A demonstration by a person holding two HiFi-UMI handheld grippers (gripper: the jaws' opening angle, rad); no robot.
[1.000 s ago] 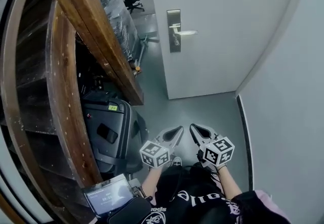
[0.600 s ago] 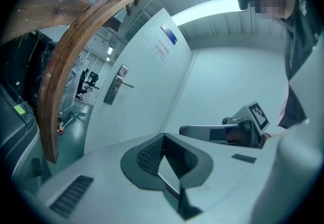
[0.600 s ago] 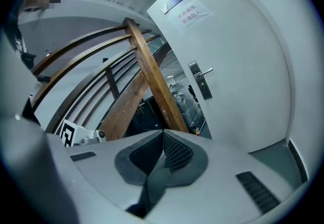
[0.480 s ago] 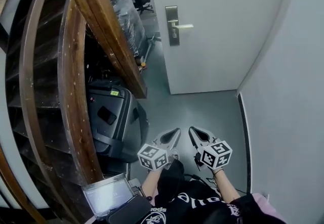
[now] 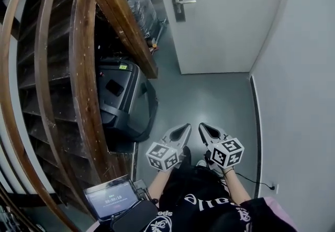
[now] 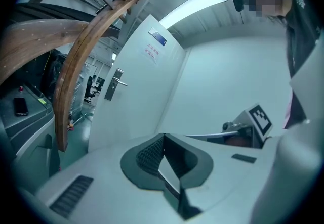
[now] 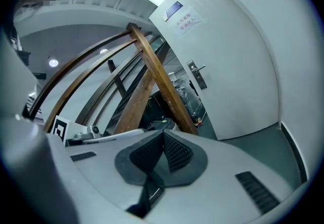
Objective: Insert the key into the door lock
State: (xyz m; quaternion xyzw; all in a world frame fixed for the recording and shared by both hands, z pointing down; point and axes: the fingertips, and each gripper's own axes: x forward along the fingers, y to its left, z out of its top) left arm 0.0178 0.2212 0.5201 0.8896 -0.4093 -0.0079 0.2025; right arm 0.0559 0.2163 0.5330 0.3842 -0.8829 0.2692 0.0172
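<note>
The white door stands shut at the far end of the floor, and its metal lock plate with lever handle sits near the door's left edge. The plate also shows far off in the left gripper view as the lock plate and in the right gripper view as the lock plate. My left gripper and right gripper are held side by side low in front of the person, well short of the door. Both are shut, tips meeting, at the left gripper and the right gripper. I see no key.
A wooden staircase beam slants down on the left. Under it lies a black case, and plastic-wrapped goods stand beside the door. A white wall closes the right side. A small screen hangs at the person's waist.
The door and its lock plate have slid up and shrunk in the head view. Both grippers stay shut, side by side, in the same place before the body.
</note>
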